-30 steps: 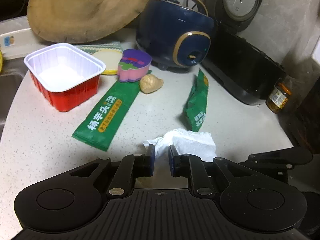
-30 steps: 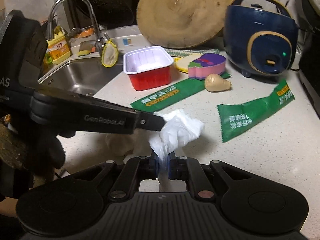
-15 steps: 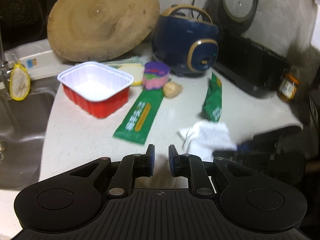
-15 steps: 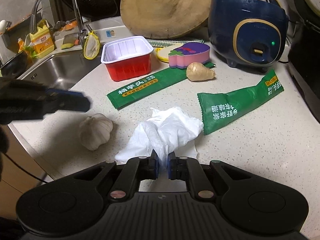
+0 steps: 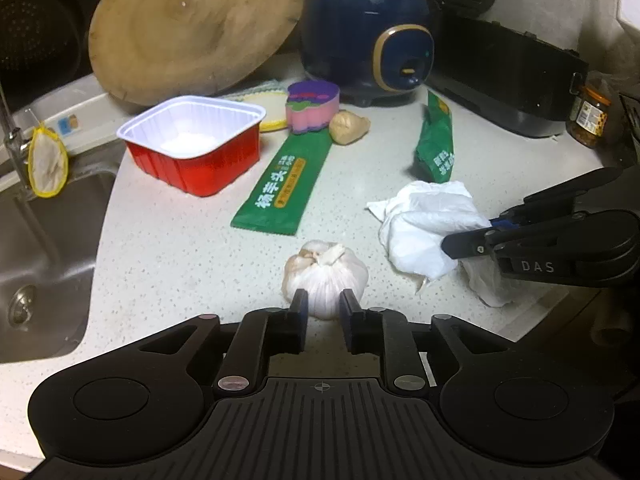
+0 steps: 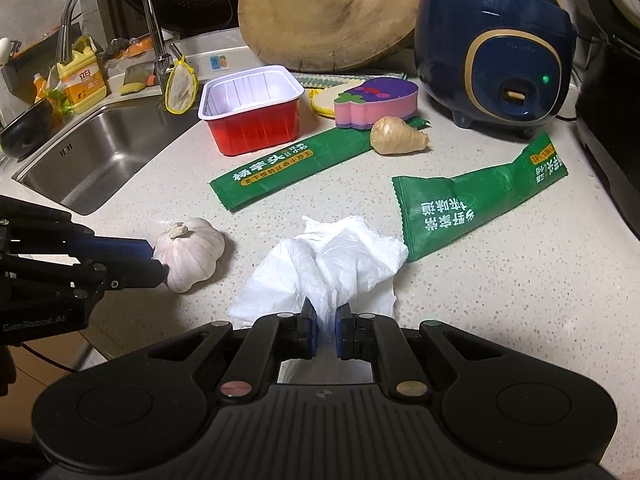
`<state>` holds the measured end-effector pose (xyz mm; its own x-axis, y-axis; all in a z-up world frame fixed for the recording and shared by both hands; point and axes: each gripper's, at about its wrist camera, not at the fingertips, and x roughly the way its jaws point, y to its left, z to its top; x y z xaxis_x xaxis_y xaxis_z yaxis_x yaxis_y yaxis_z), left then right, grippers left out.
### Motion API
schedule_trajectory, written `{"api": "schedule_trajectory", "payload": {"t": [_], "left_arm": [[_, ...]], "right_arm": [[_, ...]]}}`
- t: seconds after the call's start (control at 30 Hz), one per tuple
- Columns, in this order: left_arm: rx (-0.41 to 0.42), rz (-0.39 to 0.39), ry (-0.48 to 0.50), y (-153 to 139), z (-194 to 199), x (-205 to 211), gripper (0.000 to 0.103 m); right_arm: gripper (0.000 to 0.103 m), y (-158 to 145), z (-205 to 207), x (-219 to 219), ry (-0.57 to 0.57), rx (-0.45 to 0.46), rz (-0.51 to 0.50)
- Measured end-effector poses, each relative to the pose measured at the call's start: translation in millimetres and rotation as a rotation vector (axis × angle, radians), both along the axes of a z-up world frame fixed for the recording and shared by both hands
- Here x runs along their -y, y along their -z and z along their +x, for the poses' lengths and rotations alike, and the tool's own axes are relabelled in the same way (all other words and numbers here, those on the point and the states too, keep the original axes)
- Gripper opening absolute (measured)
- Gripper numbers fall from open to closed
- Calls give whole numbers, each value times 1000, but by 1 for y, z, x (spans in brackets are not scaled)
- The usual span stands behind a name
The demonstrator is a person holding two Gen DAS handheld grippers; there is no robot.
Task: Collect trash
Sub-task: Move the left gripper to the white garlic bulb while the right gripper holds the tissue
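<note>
A home kitchen. A steel sink (image 6: 100, 156) with a curved tap (image 6: 120, 8) adjoins the speckled bench (image 6: 500, 280). A rice cooker (image 6: 494, 48) and round chopping board (image 6: 332, 12) stand behind.

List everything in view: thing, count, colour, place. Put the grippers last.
tissue: 1, white, counter front, pinched by the right hand-held gripper
garlic bulb: 1, white, at the left gripper's tips
snack wrappers: 2, green, mid-counter
tray: 1, red outside, white inside, near the sink
ginger: 1, tan, beside the sponge
sponge: 1, pink and purple, behind the ginger
rice cooker: 1, navy, back right
chopping board: 1, wooden, leaning at the back
sink: 1, steel, left
left hand-held gripper: 1, black
right hand-held gripper: 1, black
</note>
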<state>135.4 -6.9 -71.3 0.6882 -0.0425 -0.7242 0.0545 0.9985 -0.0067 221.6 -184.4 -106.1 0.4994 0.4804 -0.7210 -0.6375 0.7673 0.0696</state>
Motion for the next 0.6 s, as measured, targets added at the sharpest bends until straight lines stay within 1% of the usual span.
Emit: {"api": "schedule_trajectory", "payload": {"t": [0.33, 0.5, 0.6], "left_arm": [[-35, -12, 18, 9, 11, 3, 24], [7, -36, 4, 1, 13, 0, 24], [30, -32, 16, -4, 15, 0, 24]], "right_arm": [[9, 2, 2, 2, 3, -7, 0], [9, 2, 5, 1, 7, -5, 4], [9, 3, 8, 0, 11, -5, 5]]}}
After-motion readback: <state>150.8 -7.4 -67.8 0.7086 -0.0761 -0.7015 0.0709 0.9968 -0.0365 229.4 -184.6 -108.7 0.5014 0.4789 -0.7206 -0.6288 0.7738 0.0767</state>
